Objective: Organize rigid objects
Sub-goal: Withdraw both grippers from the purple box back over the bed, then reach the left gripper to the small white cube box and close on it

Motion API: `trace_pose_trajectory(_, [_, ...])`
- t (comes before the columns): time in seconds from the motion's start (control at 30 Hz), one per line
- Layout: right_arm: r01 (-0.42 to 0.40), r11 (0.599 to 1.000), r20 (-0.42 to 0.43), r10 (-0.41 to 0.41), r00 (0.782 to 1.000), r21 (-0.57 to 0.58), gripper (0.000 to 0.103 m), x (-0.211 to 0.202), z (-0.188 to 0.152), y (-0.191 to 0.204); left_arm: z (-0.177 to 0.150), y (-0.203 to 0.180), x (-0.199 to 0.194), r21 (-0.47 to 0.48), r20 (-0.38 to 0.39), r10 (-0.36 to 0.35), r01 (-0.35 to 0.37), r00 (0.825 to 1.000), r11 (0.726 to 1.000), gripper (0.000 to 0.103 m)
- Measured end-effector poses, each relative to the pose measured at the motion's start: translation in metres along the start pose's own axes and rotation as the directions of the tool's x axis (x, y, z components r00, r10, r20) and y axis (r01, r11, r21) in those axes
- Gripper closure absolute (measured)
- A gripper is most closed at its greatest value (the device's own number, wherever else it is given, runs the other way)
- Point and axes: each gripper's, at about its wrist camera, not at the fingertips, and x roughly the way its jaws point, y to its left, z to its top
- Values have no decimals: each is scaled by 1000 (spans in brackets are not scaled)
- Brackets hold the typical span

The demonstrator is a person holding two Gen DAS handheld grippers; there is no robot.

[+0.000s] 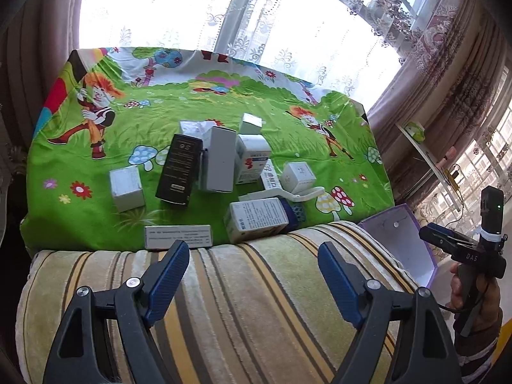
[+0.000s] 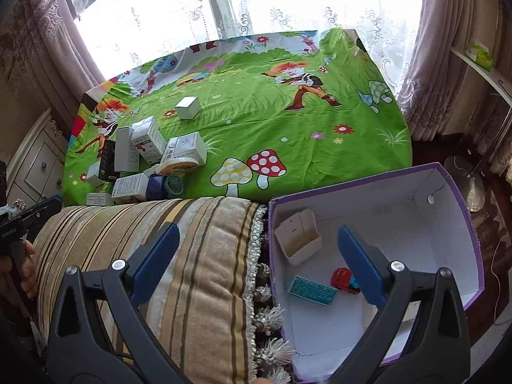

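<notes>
Two grippers, left [image 1: 252, 262] and right [image 2: 257, 249], jaws released and empty, hover over a striped cushion [image 1: 243, 304]; boxes [image 1: 220, 163] cluster at twelve o'clock on the tabletop [image 1: 288, 134].

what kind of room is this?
Likely a home living room or bedroom: lace curtains over a big window, a striped cushion in front, and a table under a cartoon-print cloth strewn with small boxes.

You see a pile of small boxes [image 1: 220, 163] on the green cloth, and a purple box [image 2: 448, 192] holding a toy car [image 2: 344, 280].
</notes>
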Motion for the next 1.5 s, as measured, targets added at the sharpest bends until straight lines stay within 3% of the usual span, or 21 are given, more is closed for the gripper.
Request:
trace_pose_trajectory(0.3, [-60,994,-55,55,997,-86,3,25,14,56,7,42,9,-108,-44,101,-105,994,989,20])
trace_pose_trajectory(0.63, [-112,988,-106,101,989,-107,3,51,21,103,27,76,27,-166,-98,211,-225,973,960,23])
trace_pose_trajectory(0.93, [-122,981,-146,99,984,-154,3,76,29,144,49,102,49,-223,-139,232,-259,963,940,28])
trace_pose_trajectory(1.2, [-106,979,-192,73,979,-171,3,104,34,172,57,132,66,-319,-163,252,-292,954,902,32])
trace_pose_trajectory(1.5, [-78,978,-230,31,973,-196,3,131,39,188,65,138,85,-317,-178,271,-316,946,894,32])
